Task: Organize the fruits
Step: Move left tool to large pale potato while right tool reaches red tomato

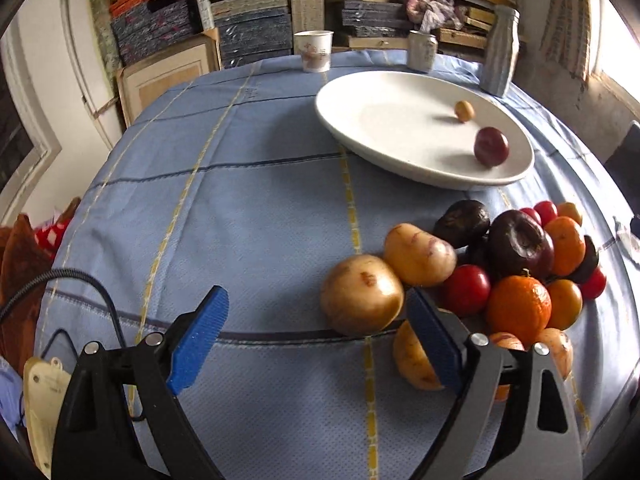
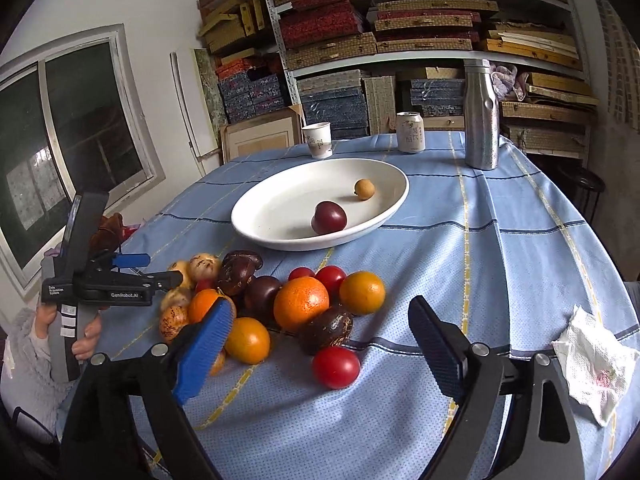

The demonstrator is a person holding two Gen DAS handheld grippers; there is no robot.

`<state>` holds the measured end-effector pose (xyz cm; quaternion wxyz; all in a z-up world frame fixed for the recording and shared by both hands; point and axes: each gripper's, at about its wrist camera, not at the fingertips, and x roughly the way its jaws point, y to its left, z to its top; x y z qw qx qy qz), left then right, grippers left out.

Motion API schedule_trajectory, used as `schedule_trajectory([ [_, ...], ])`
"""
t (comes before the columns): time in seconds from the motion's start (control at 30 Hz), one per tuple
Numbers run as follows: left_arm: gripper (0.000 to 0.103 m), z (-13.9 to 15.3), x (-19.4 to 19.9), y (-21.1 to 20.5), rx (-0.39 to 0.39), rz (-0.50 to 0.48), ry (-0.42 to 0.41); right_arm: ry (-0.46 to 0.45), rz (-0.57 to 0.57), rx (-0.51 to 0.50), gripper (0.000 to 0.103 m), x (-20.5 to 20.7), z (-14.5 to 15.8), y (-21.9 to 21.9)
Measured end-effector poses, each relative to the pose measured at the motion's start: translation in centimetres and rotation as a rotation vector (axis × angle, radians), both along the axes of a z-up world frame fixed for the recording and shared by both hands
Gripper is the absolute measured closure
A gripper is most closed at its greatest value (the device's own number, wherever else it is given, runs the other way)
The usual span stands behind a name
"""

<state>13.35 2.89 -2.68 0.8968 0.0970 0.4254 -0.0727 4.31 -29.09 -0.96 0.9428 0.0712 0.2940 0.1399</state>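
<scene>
A heap of fruit [image 2: 276,312] lies on a blue woven tablecloth [image 2: 500,280]: smooth round oranges, glossy red tomatoes, wrinkled dark passion fruit, tan oval pepinos lying lengthwise across the cloth. Beyond it, an oval white plate [image 2: 280,196] holds a plum [image 2: 329,217] and a small longan [image 2: 364,189]. Left gripper [image 1: 320,334] and right gripper [image 2: 320,334] gape wide, holding nothing.

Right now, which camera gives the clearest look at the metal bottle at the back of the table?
The right wrist view: the metal bottle stands upright, sharp and whole, cap to base. In the left wrist view the same bottle sits near the top edge, blurred and bent by the fisheye.
</scene>
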Motion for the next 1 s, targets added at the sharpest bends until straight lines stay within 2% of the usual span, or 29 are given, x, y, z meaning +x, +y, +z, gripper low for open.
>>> schedule_trajectory([
  [0.07, 0.014, -0.2, 0.3, -0.4, 0.028, -0.001, -0.005, -0.001, 0.001, -0.001, 0.013, 0.0, 0.0, 0.0],
  [0.27, 0.01, -0.3, 0.6, 0.6, 0.016, 0.002, 0.009, 0.001, -0.009, 0.005, 0.012, -0.1, 0.0, -0.2],
  [0.43, 0.01, 0.0, 0.2, 3.1, 0.025, 0.094, -0.012, -0.005, -0.022, 0.019, 0.012, -0.1, 0.2, -0.6],
  [0.5, 0.01, 0.0, 0.3, 3.6, 0.002, 0.096, -0.002, -0.006, -0.018, 0.019, 0.012, -0.1, 0.2, -0.5],
  [0.63, 0.01, -0.6, 0.2, 2.1, 0.066, 0.06, -0.014, -0.016, -0.009, 0.013, 0.012, -0.4, 0.2, -0.4],
  [0.7, 0.01, -0.7, 0.5, 1.9, 0.064, 0.054, -0.014, -0.016, -0.008, 0.015, 0.012, -0.3, 0.3, -0.4],
  [0.93, 0.03, -0.9, 0.8, 1.5, 0.036, 0.018, 0.001, -0.013, 0.0, 0.015, 0.012, -0.4, 0.1, -0.3],
  [1.0, 0.039, -0.9, 0.8, 1.4, 0.029, 0.003, 0.004, -0.006, 0.008, 0.01, 0.012, -0.4, 0.0, -0.1],
])
